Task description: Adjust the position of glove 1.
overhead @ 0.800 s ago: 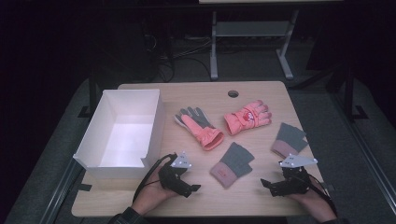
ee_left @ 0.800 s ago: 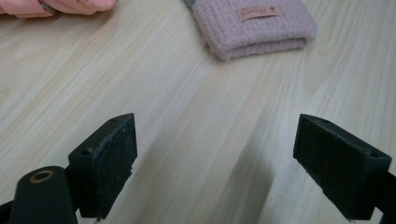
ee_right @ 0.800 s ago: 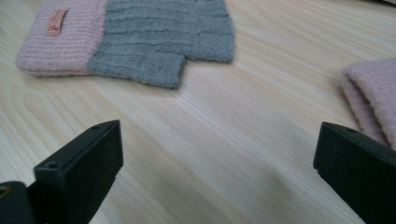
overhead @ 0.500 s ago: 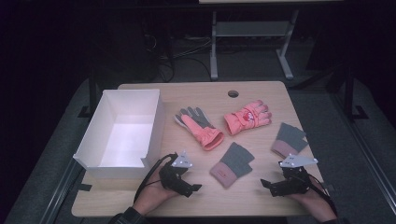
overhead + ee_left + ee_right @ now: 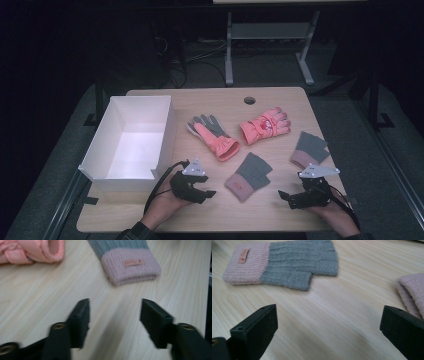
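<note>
1. Wooden tabletop (image 5: 200, 210) carries four gloves: two pink ski gloves (image 5: 265, 125) and two grey knit mitts (image 5: 248, 175), plus one white box (image 5: 135, 140) at nine o'clock.
2. Left hand-held gripper (image 5: 209, 193) and right hand-held gripper (image 5: 283, 196) both gape empty, flanking the near mitt.
3. Its orange label (image 5: 133, 262) reads only close-up.

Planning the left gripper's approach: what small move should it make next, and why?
Probably ease the left gripper forward to the knit mitten: its jaws stand open with only bare table between them, and the mitten's pink cuff lies just ahead.
</note>
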